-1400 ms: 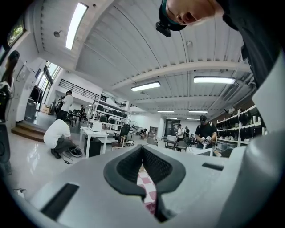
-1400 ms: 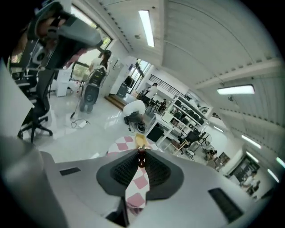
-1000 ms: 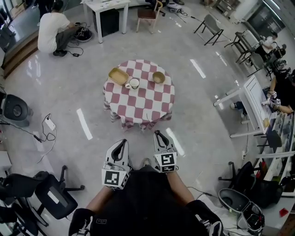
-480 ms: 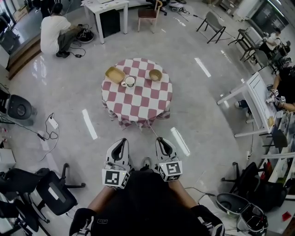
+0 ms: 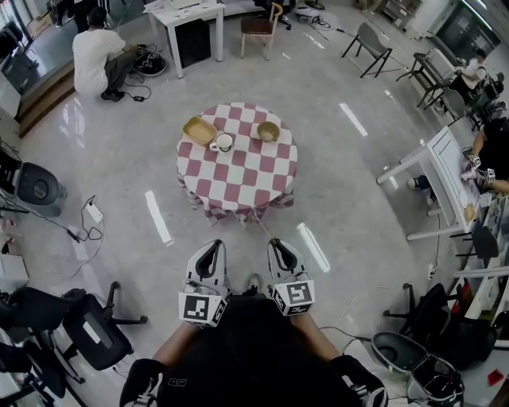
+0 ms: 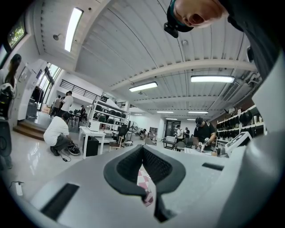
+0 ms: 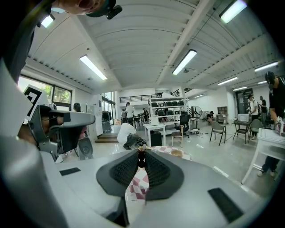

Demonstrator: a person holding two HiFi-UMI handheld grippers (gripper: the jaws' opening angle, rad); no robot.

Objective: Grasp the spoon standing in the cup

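Note:
A round table (image 5: 238, 171) with a red-and-white checked cloth stands far ahead in the head view. On its far side sits a white cup (image 5: 225, 142); the spoon in it is too small to make out. A wooden tray (image 5: 199, 129) lies left of the cup and a wooden bowl (image 5: 268, 131) to its right. My left gripper (image 5: 210, 246) and right gripper (image 5: 275, 242) are held close to my body, well short of the table, tips together with nothing in them. The checked cloth (image 7: 138, 182) shows through the right gripper's jaws, with the bowl (image 7: 177, 152) beyond.
Shiny floor lies between me and the table. A black office chair (image 5: 87, 334) stands at lower left, with cables (image 5: 83, 219) beside it. A crouching person (image 5: 95, 56) and a white desk (image 5: 191, 12) are behind the table. More desks (image 5: 445, 175) and people are at right.
The right gripper has drawn back slightly toward my body. The table has shifted a little in the view. Both grippers' jaws look unchanged.

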